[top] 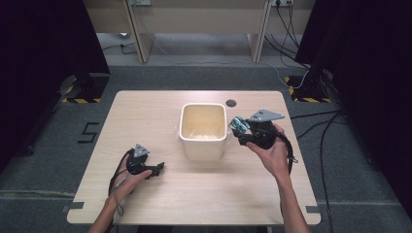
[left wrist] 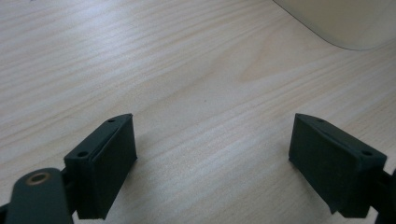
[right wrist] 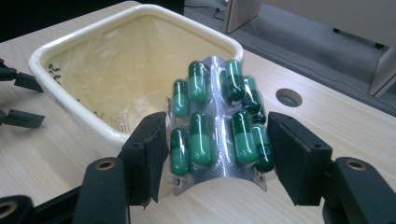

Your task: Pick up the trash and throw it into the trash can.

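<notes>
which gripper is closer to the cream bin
Right. The right gripper, shut on a blister pack of green capsules, hangs beside the cream bin; the left gripper rests on the table, nearer the person.

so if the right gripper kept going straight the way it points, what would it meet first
Probably the cream tub: the right gripper, shut on the blister pack, aims at its near rim and open inside, though depth is hard to judge.

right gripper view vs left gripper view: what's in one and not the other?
Right gripper view: a bent silver blister pack of green capsules pinched by the right gripper, the cream square plastic-lined tub's inside, and a round hole in the tabletop.

Left gripper view: the left gripper, its jaws apart over bare wood.

Both: the pale wooden table and the tub.
</notes>
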